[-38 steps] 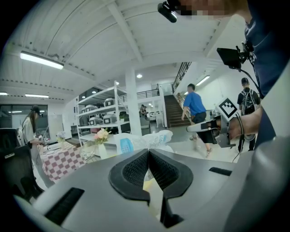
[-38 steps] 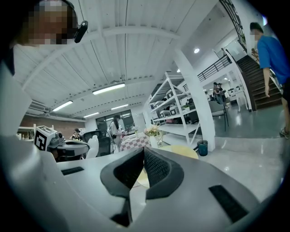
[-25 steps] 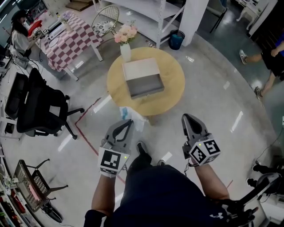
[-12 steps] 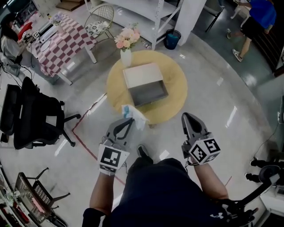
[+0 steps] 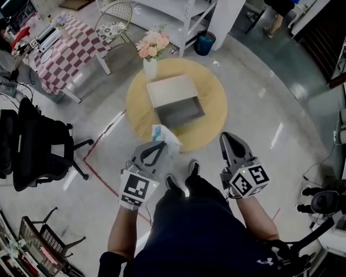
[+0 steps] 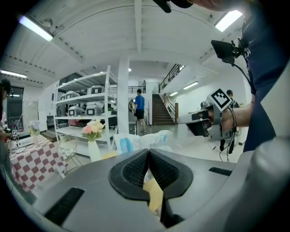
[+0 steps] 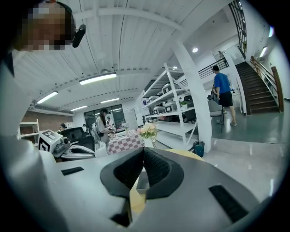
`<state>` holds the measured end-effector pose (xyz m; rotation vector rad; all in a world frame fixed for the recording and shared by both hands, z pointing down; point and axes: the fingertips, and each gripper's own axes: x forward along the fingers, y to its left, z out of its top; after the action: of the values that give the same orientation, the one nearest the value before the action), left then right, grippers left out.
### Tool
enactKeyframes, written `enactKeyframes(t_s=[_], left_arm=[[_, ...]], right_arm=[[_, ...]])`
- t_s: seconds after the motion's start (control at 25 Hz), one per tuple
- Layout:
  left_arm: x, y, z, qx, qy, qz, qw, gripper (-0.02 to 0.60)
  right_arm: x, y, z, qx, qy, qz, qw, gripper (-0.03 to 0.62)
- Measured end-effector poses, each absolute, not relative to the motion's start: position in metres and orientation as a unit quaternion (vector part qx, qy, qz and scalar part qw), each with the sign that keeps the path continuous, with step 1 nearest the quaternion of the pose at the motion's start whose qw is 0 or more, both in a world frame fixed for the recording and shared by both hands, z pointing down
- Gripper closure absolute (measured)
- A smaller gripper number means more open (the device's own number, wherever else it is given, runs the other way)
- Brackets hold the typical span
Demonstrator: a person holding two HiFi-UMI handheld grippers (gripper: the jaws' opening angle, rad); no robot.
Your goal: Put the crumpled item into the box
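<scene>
Floor (image 5: 259,124): grey and glossy, with a red line marked on it at the left.
Shelf (image 5: 178,16): white rack at the far side, behind the desk.
Desk (image 5: 211,116): round, yellow top; carries the box and the vase.
Chair (image 5: 32,151): black office chair, well left of the desk.
Box (image 5: 175,103): grey, open, lid standing up on the far side; sits near the middle of the desk; interior appears empty.
Left claw (image 5: 160,145): closed, gripping the crumpled item; in the left gripper view (image 6: 148,152) the pads meet on its edge.
Right claw (image 5: 226,136): closed, pads together (image 7: 143,149), nothing between them; held level with the left claw, near the desk's near rim.
Crumpled item (image 5: 165,135): white and blue film, pinched at the left claw's tip and sticking out beyond it (image 6: 145,140); seen over the desk's near rim, short of the box and clear of it.
Vase (image 5: 150,67): white, upright, just behind the box's far left corner, holding pink flowers (image 5: 153,43).
Bin (image 5: 205,42): blue, on the floor beyond the desk.
</scene>
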<state>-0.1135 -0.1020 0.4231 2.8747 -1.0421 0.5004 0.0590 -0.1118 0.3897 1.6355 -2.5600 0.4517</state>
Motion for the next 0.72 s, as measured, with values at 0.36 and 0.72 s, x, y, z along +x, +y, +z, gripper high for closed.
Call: enactKeyframes(t_s=[0.36, 0.72], left_arm=[[-0.111, -0.124, 0.438, 0.917, -0.34, 0.206, 0.006, 0.562], [-0.107, -0.181, 0.445, 0.903, -0.336, 0.267, -0.02, 0.562]], right_arm=[[0.061, -0.144, 0.385, 0.521, -0.843, 0.135, 0.013, 0.583], [0.069, -0.201, 0.359, 0.502, -0.861, 0.076, 0.001, 0.583]])
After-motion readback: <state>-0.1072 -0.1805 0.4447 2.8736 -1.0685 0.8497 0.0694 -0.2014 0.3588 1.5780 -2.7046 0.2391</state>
